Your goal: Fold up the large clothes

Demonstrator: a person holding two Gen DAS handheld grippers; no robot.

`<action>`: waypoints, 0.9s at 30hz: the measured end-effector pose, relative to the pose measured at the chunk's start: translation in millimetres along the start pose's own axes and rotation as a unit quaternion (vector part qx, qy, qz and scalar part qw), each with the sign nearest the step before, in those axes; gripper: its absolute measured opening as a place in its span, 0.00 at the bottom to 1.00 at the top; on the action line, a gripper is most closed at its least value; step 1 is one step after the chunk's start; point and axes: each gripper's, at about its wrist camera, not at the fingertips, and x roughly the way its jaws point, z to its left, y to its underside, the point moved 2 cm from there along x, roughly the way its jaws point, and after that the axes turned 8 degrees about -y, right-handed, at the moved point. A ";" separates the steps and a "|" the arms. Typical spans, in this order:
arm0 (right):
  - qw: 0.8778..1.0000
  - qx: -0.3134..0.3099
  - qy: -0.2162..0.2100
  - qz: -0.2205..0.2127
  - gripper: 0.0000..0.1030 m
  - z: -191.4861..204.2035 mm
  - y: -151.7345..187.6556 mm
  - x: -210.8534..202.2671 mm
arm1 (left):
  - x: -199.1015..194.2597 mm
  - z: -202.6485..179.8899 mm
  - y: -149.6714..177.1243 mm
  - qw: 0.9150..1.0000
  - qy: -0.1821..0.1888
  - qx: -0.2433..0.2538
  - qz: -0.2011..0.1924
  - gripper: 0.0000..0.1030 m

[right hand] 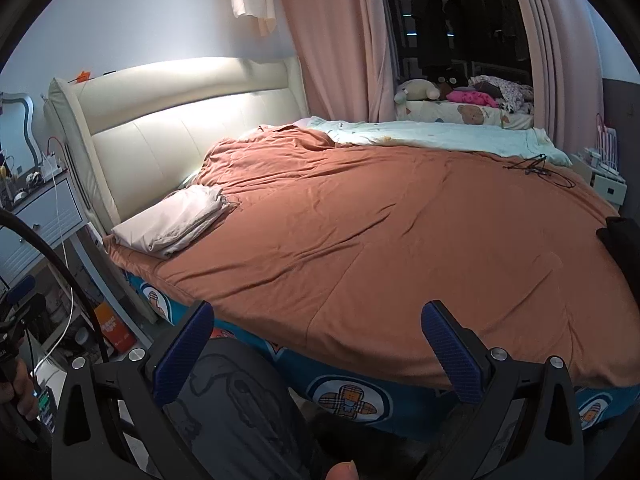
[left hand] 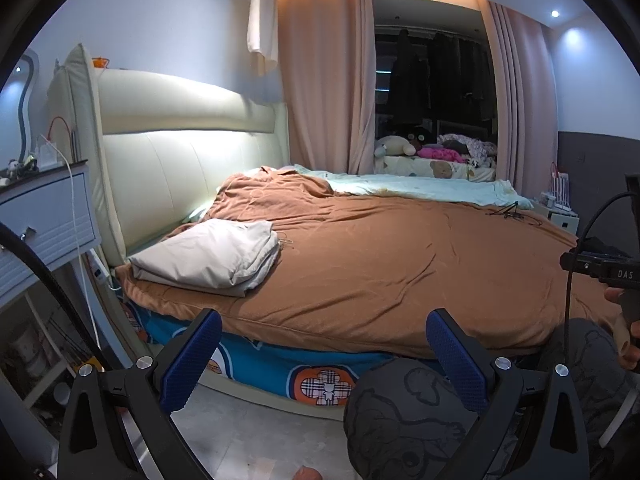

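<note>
An orange quilt covers the bed. The folded pale garment lies near the headboard, well apart from both grippers. Left gripper and right gripper gape wide, holding nothing.

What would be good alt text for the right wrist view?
The open right gripper points at a bed covered by an orange-brown duvet. A folded pale cloth lies near the cream headboard, and nothing is held.

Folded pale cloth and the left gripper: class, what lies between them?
In the left wrist view, only wrinkled orange-brown blanket and the bed's blue patterned side lie between the folded pale cloth and the open left gripper.
</note>
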 end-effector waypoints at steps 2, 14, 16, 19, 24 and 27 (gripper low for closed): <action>1.000 0.003 -0.002 -0.001 1.00 0.6 -0.8 -1.4 | -0.7 -0.1 -0.2 1.000 -0.002 0.002 -0.001 1.00; 1.000 0.001 -0.003 -0.008 1.00 4.3 4.7 -9.3 | -5.3 6.2 -4.1 1.000 -0.017 -0.010 -0.010 1.00; 1.000 0.000 -0.003 -0.008 1.00 2.5 4.8 -9.7 | -6.1 6.6 -4.8 1.000 -0.017 -0.012 -0.011 1.00; 1.000 0.000 -0.004 -0.010 1.00 2.3 4.6 -11.4 | -7.2 7.9 -5.7 1.000 -0.019 -0.015 -0.012 1.00; 1.000 -0.002 -0.005 -0.010 1.00 3.9 6.2 -12.5 | -8.0 8.5 -6.5 1.000 -0.021 -0.017 -0.014 1.00; 1.000 -0.001 -0.005 -0.009 1.00 3.2 5.8 -11.7 | -8.4 8.5 -6.8 1.000 -0.021 -0.016 -0.015 1.00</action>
